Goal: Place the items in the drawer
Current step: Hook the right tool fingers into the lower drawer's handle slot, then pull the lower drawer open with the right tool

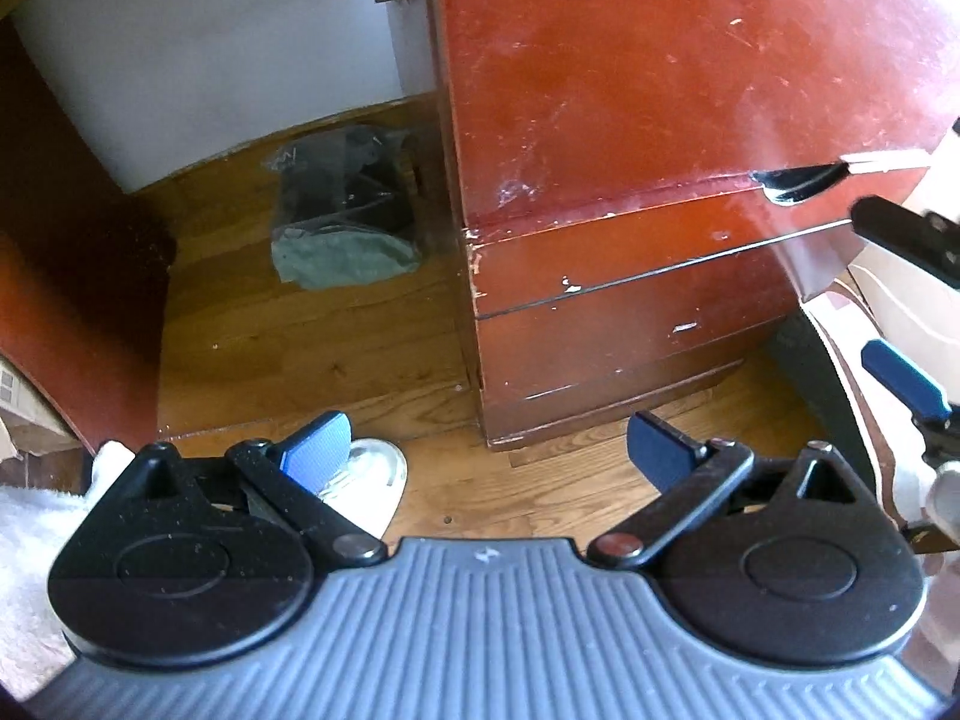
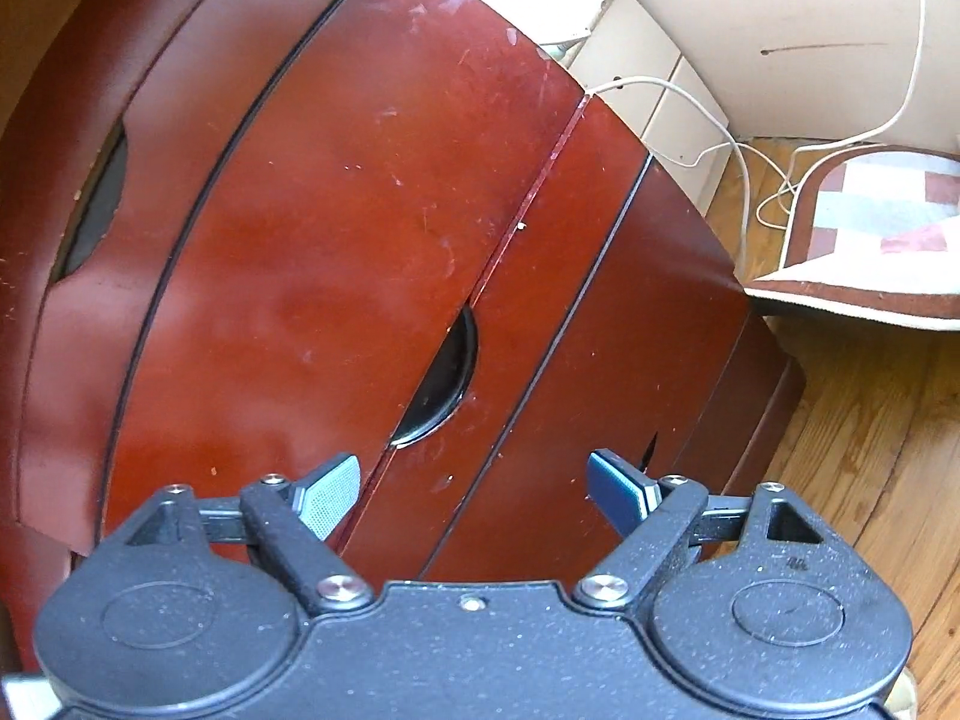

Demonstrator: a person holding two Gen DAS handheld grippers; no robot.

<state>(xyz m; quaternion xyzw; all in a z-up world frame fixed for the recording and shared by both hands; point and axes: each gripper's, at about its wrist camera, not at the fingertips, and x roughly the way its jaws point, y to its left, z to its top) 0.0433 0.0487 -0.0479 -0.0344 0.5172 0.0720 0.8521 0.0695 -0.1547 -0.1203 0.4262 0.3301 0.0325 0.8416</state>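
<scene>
A red-brown wooden drawer chest (image 1: 630, 120) stands on the wood floor; its drawers look shut. In the right wrist view the chest front (image 2: 336, 228) fills the frame, with a dark half-moon handle cutout (image 2: 441, 387) just ahead of my right gripper (image 2: 474, 495), which is open and empty. My left gripper (image 1: 489, 450) is open and empty, held above the floor near the chest's lower left corner. The right gripper's fingers (image 1: 906, 381) show at the right edge of the left wrist view, close to the cutout (image 1: 798, 183).
A grey-black bundle in clear plastic (image 1: 345, 222) lies on the floor left of the chest, by a white wall. A white shoe (image 1: 366, 480) is under my left gripper. White cables (image 2: 756, 162), a cardboard box (image 2: 780, 18) and a patterned cushion (image 2: 876, 216) lie right of the chest.
</scene>
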